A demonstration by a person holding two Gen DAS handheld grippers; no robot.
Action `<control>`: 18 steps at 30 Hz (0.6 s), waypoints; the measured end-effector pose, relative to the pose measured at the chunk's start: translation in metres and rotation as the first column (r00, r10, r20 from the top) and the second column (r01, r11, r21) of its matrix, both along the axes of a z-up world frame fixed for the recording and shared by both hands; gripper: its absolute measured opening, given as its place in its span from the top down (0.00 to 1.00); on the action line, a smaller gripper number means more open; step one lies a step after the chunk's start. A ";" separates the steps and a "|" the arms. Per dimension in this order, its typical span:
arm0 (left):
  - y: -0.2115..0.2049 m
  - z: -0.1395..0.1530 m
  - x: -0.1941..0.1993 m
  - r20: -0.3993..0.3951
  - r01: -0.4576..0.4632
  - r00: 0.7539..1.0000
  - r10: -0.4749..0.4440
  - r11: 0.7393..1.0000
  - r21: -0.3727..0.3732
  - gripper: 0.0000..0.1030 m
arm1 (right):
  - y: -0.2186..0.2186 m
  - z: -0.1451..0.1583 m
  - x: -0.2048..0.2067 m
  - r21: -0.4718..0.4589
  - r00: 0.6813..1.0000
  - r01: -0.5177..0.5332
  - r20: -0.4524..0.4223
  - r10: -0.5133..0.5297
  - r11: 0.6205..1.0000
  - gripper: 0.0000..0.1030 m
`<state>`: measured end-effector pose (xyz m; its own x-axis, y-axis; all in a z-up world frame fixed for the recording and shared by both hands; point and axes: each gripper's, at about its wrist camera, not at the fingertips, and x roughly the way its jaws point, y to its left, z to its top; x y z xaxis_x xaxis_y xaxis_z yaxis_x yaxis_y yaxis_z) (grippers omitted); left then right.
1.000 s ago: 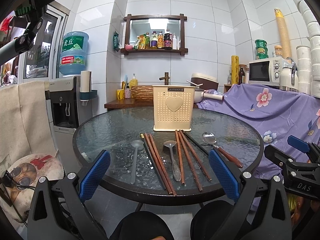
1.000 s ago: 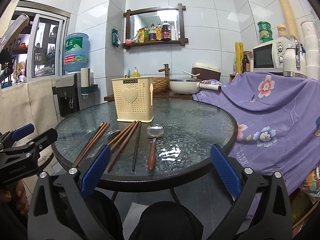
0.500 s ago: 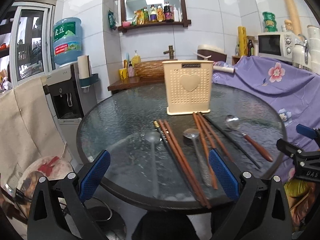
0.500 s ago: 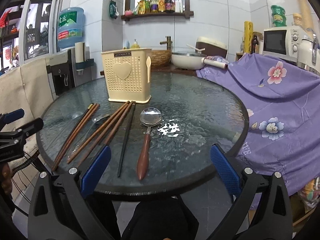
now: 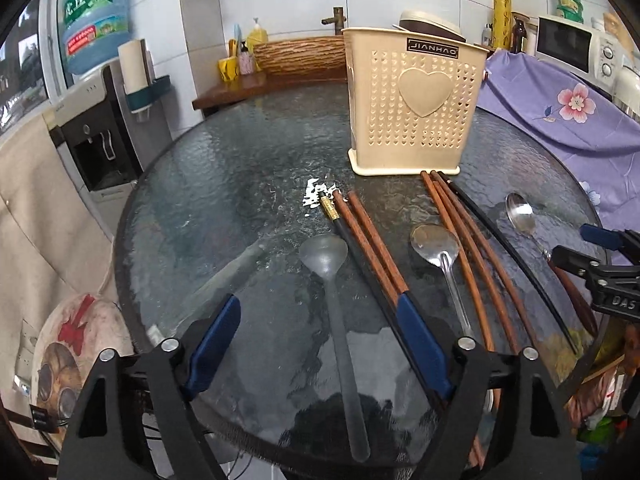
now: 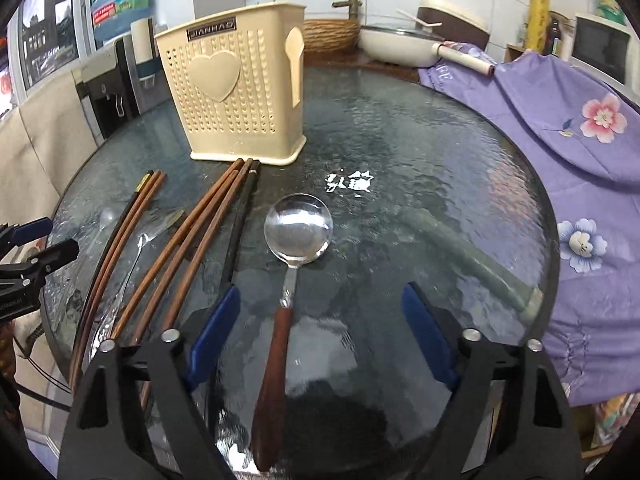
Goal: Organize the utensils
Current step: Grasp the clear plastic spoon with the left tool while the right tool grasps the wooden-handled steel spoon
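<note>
Both grippers closing but gripping nothing: left gripper [image 5: 320,344] straddles the translucent spoon [image 5: 334,280], right gripper [image 6: 320,332] the wooden-handled spoon [image 6: 290,280], both in front of the cream utensil holder [image 6: 236,100].

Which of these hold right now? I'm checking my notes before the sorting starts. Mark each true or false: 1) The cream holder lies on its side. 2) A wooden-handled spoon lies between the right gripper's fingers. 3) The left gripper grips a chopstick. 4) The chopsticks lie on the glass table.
1) False: the cream holder stands upright.
2) True: the wooden-handled spoon lies between the fingers of the right gripper, whose jaws are closing, not yet touching it.
3) False: the left gripper holds nothing; its jaws are closing over a translucent spoon.
4) True: the chopsticks lie on the glass table.
</note>
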<state>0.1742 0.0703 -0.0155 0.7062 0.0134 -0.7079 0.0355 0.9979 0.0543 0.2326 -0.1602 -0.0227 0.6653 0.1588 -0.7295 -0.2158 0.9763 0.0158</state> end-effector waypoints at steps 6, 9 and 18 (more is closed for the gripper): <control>0.000 -0.004 0.016 -0.047 0.005 0.999 -0.005 1.000 0.000 0.33 | 0.013 -0.005 0.019 -0.039 0.999 -0.020 -0.044 0.018 0.999 0.29; 0.006 -0.008 0.021 -0.071 -0.005 0.997 0.003 1.000 -0.027 0.36 | 0.016 -0.008 0.026 -0.043 0.998 -0.021 -0.063 0.018 0.999 0.36; 0.009 -0.016 0.040 -0.119 -0.011 0.993 0.005 0.999 -0.050 0.42 | 0.021 -0.012 0.039 -0.032 0.996 -0.027 -0.086 0.024 0.999 0.42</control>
